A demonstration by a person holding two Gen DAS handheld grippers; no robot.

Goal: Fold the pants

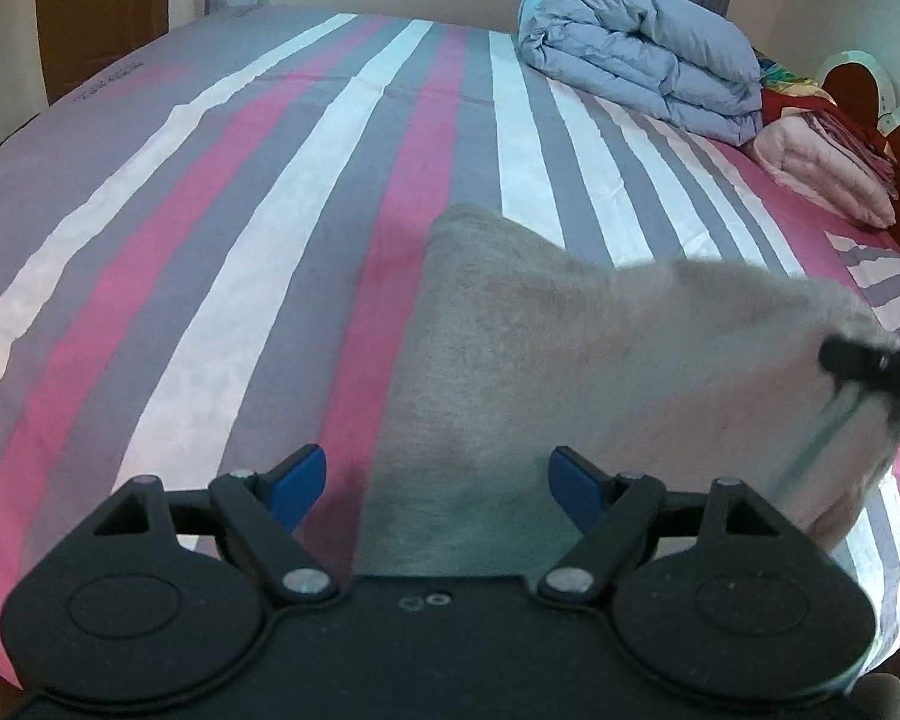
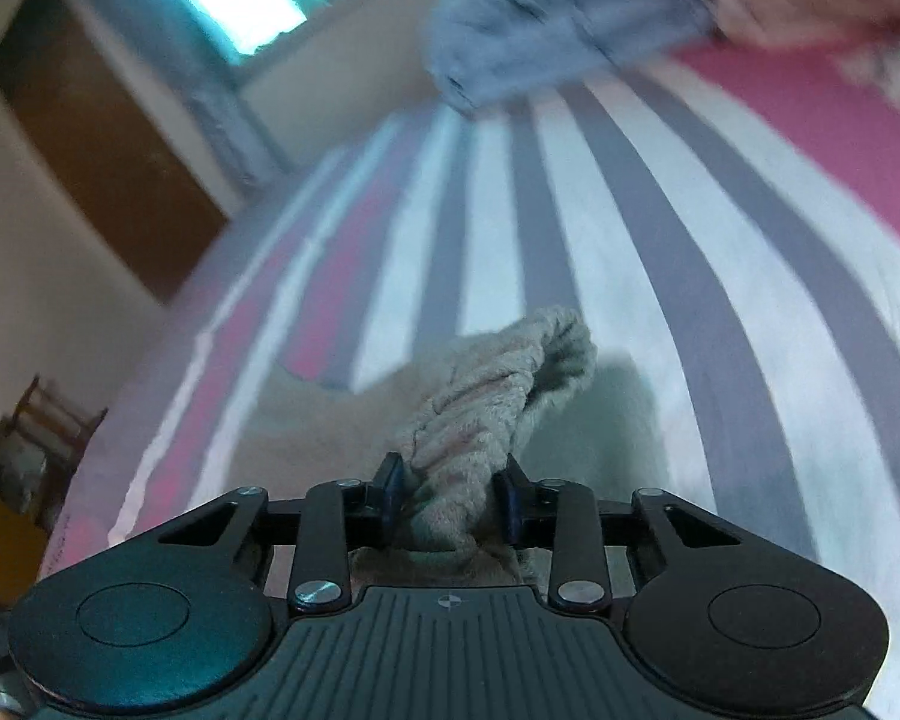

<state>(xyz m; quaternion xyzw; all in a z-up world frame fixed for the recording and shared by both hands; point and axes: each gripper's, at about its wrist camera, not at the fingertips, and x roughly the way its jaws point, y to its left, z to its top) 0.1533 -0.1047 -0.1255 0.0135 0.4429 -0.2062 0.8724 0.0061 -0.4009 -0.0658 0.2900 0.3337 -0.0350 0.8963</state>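
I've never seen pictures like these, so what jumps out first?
Broad pink, grey and white stripes of the bed sheet fill nearly everything. A fuzzy grey pair of pants is bunched in the shut right tool, while the left tool gapes open over the cloth. At the bed's far corner sits a folded, puffy pale-blue quilt.

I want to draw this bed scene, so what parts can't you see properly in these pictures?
- Pants, left wrist view: the near end is hidden behind the left gripper; the right end is smeared by motion blur.
- Right gripper, left wrist view: blurred and cut off by the right edge.
- Blue quilt, right wrist view: too blurred for its folds to show.
- Pants, right wrist view: only the bunch in the jaws is sharp; the rest sits behind the gripper.
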